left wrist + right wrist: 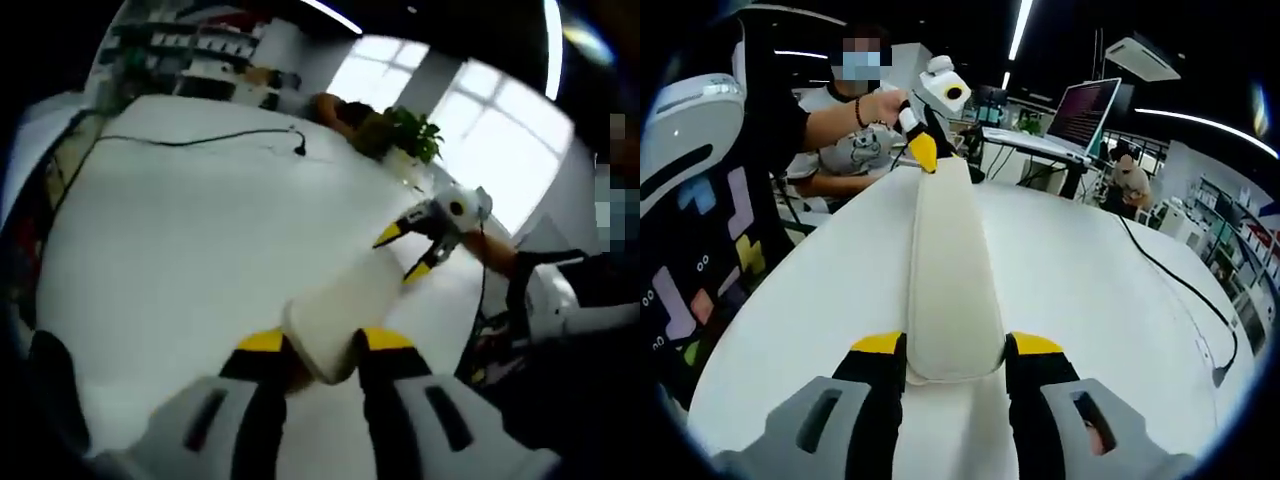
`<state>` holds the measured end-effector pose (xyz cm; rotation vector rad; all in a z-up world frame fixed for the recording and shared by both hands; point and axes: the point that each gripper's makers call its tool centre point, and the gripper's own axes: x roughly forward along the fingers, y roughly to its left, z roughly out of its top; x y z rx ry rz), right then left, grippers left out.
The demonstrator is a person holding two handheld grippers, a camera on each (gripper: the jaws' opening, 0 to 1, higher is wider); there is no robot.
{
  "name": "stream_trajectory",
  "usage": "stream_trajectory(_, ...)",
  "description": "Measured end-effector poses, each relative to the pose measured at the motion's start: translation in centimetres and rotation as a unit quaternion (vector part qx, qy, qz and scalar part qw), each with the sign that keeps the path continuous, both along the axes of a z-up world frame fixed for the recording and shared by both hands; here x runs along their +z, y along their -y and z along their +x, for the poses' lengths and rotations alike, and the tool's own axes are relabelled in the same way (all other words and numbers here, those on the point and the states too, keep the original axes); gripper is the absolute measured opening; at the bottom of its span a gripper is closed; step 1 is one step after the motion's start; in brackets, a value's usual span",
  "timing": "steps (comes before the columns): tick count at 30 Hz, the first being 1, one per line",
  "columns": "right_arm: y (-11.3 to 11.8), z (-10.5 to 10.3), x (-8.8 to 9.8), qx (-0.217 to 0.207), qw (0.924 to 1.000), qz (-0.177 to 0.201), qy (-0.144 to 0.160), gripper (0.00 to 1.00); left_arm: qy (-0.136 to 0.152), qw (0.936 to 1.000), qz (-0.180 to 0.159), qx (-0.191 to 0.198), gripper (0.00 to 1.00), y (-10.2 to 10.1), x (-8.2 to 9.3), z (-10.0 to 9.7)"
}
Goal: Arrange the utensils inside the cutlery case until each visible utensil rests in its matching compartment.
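Both grippers pinch one long white cutlery case (pixel 945 280) above the white table (pixel 1090 300): the left gripper (pixel 325 345) at one end, the right gripper (pixel 955 350) at the other. I judge it is being positioned; next, set it down and open it.
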<state>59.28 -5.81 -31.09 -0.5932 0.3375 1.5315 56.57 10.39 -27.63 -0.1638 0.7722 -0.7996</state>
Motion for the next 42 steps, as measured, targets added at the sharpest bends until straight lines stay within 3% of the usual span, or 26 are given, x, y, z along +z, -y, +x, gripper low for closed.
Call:
stream_trajectory(4,-0.1,0.0,0.0,0.001,1.0000,-0.003,-0.002,0.40,0.020,0.9985,0.047,-0.019,0.32,-1.1,-0.6,-0.1)
stream_trajectory(10,-0.1,0.0,-0.1,-0.003,1.0000,-0.002,-0.005,0.40,0.016,0.9980,0.058,-0.020,0.34,-2.1,-1.3,0.2)
stream_trajectory(23,-0.1,0.2,-0.2,-0.017,0.9996,0.000,-0.021,0.40,0.023,0.9919,0.122,-0.026,0.31,-3.6,-2.7,0.6)
stream_trajectory(28,-0.2,0.3,-0.3,-0.019,0.9994,-0.001,-0.031,0.40,0.022,0.9914,0.126,-0.026,0.30,-3.7,-2.6,0.4)
stream_trajectory(34,-0.2,0.5,-0.7,-0.030,0.9976,0.002,-0.063,0.40,-0.003,0.9951,0.098,-0.005,0.30,-3.5,-2.9,0.4)
stream_trajectory(42,-0.2,0.4,-0.7,-0.027,0.9977,-0.003,-0.063,0.40,-0.005,0.9953,0.096,-0.005,0.29,-3.3,-3.0,0.4)
